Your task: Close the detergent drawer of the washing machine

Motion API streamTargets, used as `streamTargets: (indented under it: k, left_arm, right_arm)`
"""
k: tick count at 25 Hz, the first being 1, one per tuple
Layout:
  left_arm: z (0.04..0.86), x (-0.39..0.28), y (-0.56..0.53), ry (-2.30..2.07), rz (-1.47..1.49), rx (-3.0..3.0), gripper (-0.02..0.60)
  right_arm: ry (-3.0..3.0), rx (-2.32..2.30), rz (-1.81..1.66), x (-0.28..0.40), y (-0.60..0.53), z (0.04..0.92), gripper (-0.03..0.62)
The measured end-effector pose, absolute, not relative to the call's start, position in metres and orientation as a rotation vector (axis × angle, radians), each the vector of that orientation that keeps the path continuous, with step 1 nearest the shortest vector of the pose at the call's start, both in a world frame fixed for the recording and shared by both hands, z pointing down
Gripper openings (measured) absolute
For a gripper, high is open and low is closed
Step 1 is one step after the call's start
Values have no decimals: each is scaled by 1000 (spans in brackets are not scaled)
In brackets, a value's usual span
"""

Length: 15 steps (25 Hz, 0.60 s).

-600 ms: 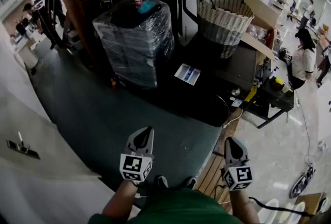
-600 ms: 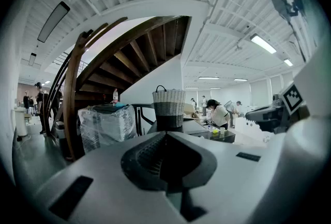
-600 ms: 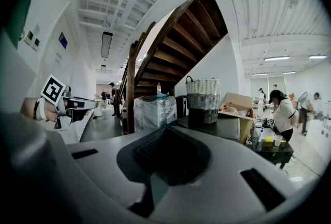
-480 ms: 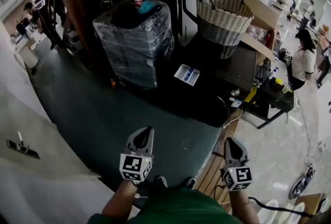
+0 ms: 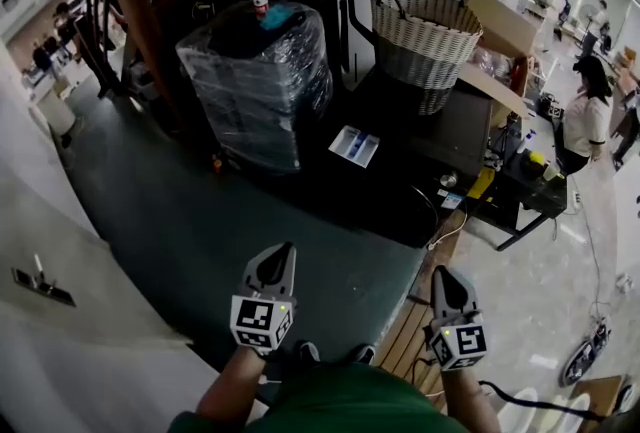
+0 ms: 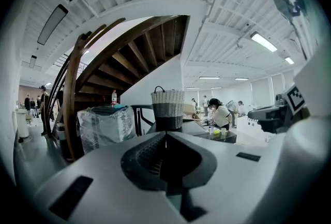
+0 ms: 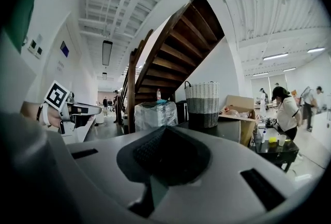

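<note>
A white detergent drawer [image 5: 356, 144] with blue compartments stands pulled out of the dark washing machine [image 5: 395, 183] in the head view. It is well ahead of both grippers. My left gripper [image 5: 277, 255] is held low near my body, jaws shut on nothing. My right gripper [image 5: 444, 275] is beside it to the right, also shut and empty. Closed, empty jaws fill the bottom of the left gripper view [image 6: 165, 135] and of the right gripper view [image 7: 164, 129]. Neither gripper view shows the drawer.
A wicker basket [image 5: 425, 31] sits on top of the machine. A plastic-wrapped stack [image 5: 255, 81] with a bottle on it stands to its left, under a wooden staircase [image 5: 130, 11]. A cardboard box [image 5: 500, 51] and a cluttered low black table [image 5: 530, 183] are at the right. People stand farther right.
The head view has shifted slightly, so the scene sits a little further left. Both grippers stay shut and nearly where they were.
</note>
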<state>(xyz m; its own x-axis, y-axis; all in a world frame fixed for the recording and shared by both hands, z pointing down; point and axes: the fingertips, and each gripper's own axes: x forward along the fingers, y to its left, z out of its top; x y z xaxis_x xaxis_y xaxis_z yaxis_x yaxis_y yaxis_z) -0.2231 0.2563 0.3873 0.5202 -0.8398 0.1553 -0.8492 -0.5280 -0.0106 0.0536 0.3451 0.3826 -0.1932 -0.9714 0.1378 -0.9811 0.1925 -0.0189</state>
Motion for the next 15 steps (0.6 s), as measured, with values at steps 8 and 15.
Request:
streamTargets:
  k: [8, 15]
  left_arm:
    - [366, -197, 255, -1574, 222, 2712, 20]
    - [355, -177, 263, -1610, 212, 2720, 21]
  right_arm:
    - [-2382, 1951, 110, 93, 345, 371, 21]
    - [-2420, 1969, 63, 118, 336, 353, 21]
